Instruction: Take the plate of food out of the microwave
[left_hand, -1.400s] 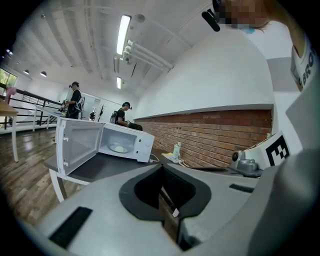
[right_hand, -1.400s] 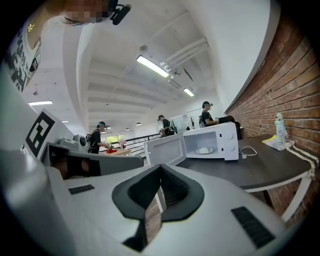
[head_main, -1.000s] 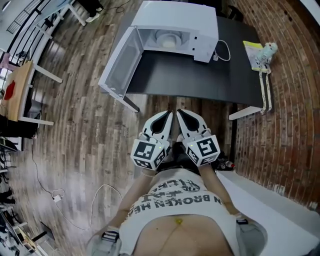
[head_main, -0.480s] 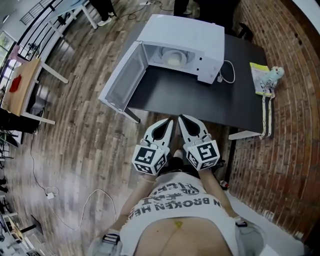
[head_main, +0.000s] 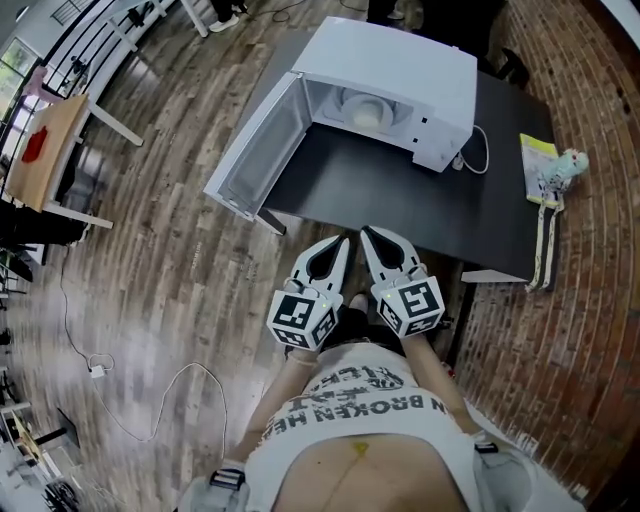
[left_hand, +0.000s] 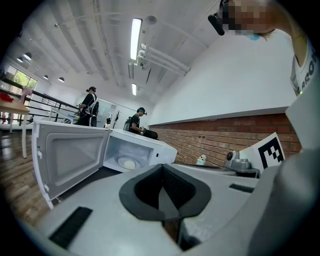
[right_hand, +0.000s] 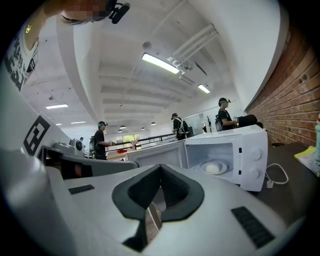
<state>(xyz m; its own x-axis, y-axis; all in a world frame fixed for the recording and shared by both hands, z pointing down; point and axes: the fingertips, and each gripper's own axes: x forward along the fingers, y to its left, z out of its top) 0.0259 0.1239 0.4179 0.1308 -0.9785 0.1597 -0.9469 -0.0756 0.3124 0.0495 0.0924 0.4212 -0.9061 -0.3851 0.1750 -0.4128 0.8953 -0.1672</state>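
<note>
A white microwave (head_main: 420, 75) stands on the black table (head_main: 400, 200) with its door (head_main: 262, 150) swung wide open to the left. Inside, a white plate with a pale lump of food (head_main: 367, 112) rests on the turntable. The plate also shows in the left gripper view (left_hand: 129, 163) and in the right gripper view (right_hand: 214, 169). My left gripper (head_main: 345, 240) and right gripper (head_main: 365, 233) are side by side at the table's near edge, well short of the microwave. Both point at it, shut and holding nothing.
A white power cable (head_main: 482, 155) trails from the microwave's right side. A yellow-green packet with a small toy (head_main: 555, 165) lies at the table's right end. A wooden table (head_main: 45, 160) stands far left, a cord (head_main: 150, 400) lies on the plank floor, and people stand in the background (right_hand: 100, 140).
The person has moved closer to the table, so the microwave and table look nearer. Both grippers have advanced together, still shut and side by side.
</note>
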